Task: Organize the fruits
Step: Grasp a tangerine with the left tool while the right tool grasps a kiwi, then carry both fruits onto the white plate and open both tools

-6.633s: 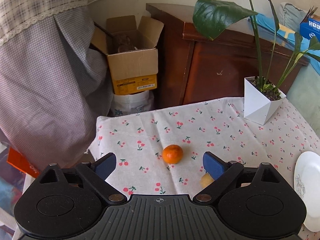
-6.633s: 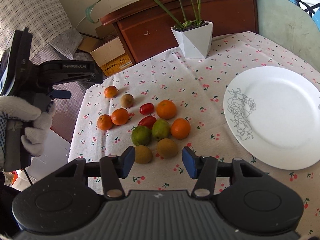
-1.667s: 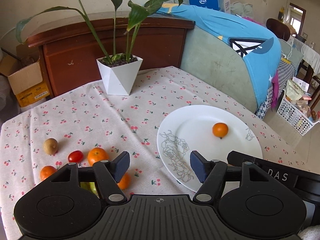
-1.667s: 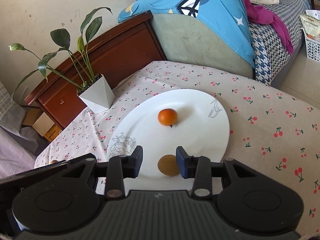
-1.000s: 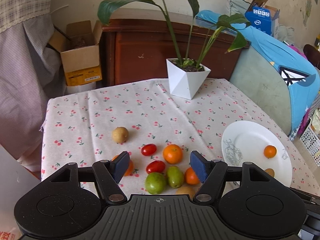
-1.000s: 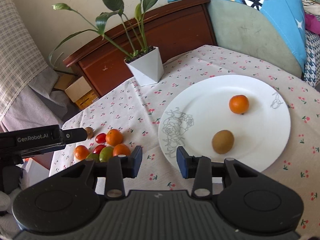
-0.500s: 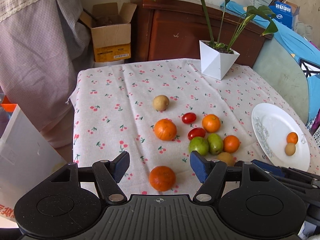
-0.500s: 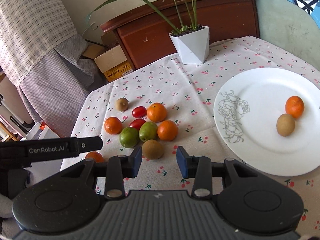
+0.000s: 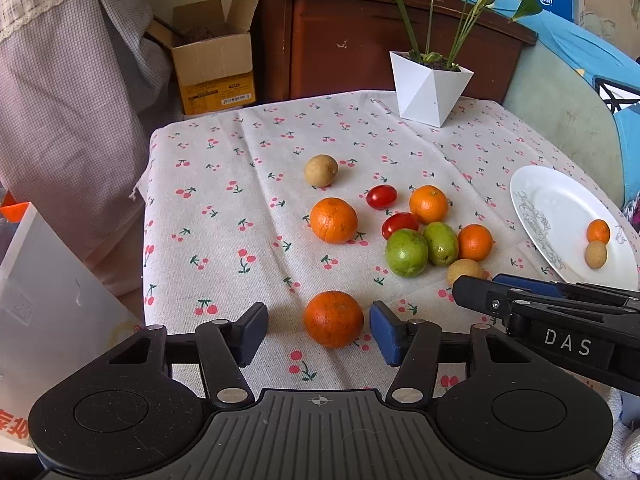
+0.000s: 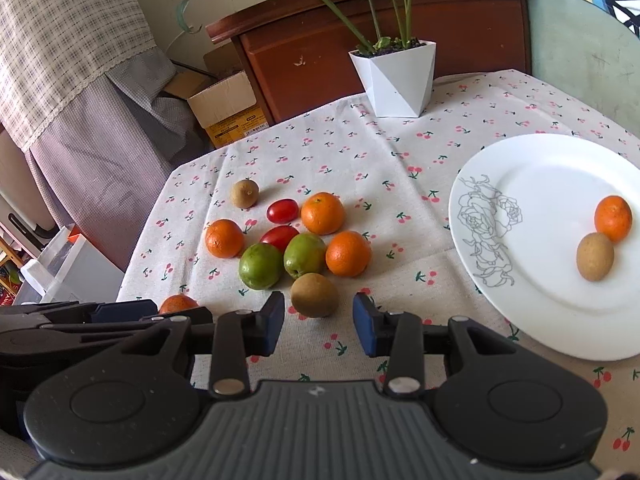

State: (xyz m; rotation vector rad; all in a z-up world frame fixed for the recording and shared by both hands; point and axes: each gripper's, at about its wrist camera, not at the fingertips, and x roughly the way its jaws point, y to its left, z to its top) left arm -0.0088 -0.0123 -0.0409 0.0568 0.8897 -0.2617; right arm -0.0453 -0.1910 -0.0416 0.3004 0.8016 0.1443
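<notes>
My left gripper (image 9: 318,330) is open, its jaws on either side of an orange (image 9: 333,319) near the table's front edge, not touching it. My right gripper (image 10: 318,322) is open around a brown kiwi (image 10: 314,294), apart from it. Several oranges, two green fruits (image 10: 260,266) and two red tomatoes (image 10: 282,210) lie grouped on the cherry-print cloth. A white plate (image 10: 532,184) at the right holds an orange (image 10: 613,218) and a kiwi (image 10: 595,256). The plate also shows in the left wrist view (image 9: 552,204).
A white pot with a plant (image 10: 394,80) stands at the table's back. A wooden cabinet (image 9: 344,40) and a cardboard box (image 9: 216,68) sit behind the table. A white container (image 9: 36,304) stands left of the table edge. A lone kiwi (image 9: 321,170) lies apart.
Both grippers have moved closer and lower to the fruit. The orange now sits between my left jaws and the kiwi between my right jaws. Both stay open.
</notes>
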